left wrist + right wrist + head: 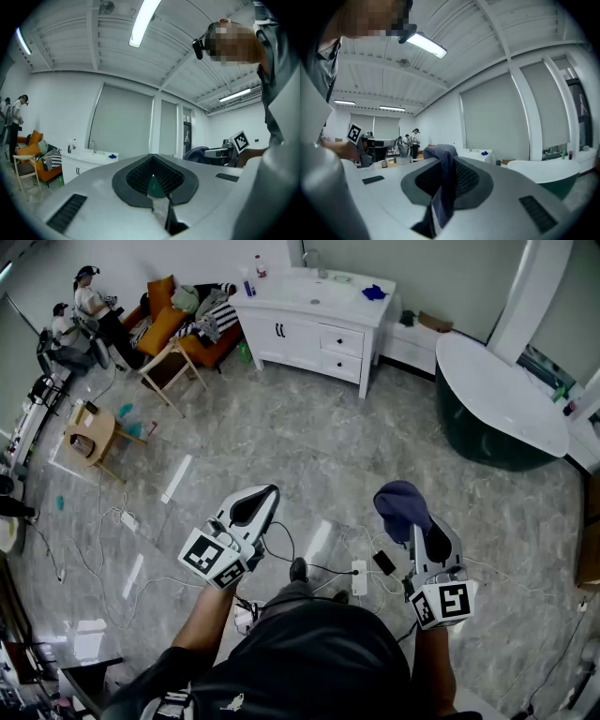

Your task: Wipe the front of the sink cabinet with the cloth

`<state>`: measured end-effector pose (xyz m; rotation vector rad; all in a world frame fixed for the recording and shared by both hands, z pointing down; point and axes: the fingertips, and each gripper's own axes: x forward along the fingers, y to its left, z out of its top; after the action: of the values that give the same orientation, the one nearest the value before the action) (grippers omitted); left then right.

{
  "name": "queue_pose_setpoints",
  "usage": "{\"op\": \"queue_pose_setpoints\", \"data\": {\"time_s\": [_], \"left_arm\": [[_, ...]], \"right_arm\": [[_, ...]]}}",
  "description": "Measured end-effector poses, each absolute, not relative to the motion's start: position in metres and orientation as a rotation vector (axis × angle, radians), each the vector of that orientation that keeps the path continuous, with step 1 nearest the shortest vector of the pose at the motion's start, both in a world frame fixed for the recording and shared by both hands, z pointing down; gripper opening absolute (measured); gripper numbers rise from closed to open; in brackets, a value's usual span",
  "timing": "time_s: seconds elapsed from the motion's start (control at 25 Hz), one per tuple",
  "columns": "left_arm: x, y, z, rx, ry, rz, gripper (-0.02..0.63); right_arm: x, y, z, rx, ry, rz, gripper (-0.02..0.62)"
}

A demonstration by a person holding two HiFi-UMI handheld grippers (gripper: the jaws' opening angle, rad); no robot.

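Gripping dark-blue soft cloth (pixel 401 503) in right tongs (pixel 418 529) for wiping | left tongs (pixel 266 495) closed, empty | white sink cabinet (pixel 309 341) far off.

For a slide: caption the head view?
Right gripper holds a blue cloth, left gripper shut, empty; sink cabinet stands far across the floor.

head view steeply down, far from sink cabinet (pixel 314 338); gripper views tilted up, sharing it.
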<state>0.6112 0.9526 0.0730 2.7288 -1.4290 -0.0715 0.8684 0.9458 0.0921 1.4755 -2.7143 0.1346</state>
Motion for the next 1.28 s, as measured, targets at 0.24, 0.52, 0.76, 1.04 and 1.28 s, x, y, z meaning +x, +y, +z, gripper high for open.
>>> {"op": "queue_pose_setpoints", "data": {"time_s": [0.24, 0.52, 0.76, 1.04, 1.28], "left_arm": [[0.629, 0.969, 0.076, 2.716, -1.446, -0.046, 0.003], [0.626, 0.981, 0.081, 2.706, -1.463, -0.028, 0.003], [0.600, 0.971, 0.089, 2.673, -1.482, -0.045, 0.003], [0.530, 0.943, 0.101, 2.642, -1.499, -0.105, 0.003], [0.463, 0.917, 0.104, 2.625, -1.499, -0.144, 0.003]], "right_arm": [[0.889, 0.957, 0.103, 1.462, -2.740, 0.169, 0.046], [0.883, 0.961, 0.116, 1.444, -2.746, 0.219, 0.046], [0.865, 0.950, 0.117, 1.434, -2.760, 0.284, 0.046], [0.810, 0.922, 0.113, 1.458, -2.736, 0.297, 0.047], [0.744, 0.896, 0.102, 1.454, -2.688, 0.263, 0.048]]}}
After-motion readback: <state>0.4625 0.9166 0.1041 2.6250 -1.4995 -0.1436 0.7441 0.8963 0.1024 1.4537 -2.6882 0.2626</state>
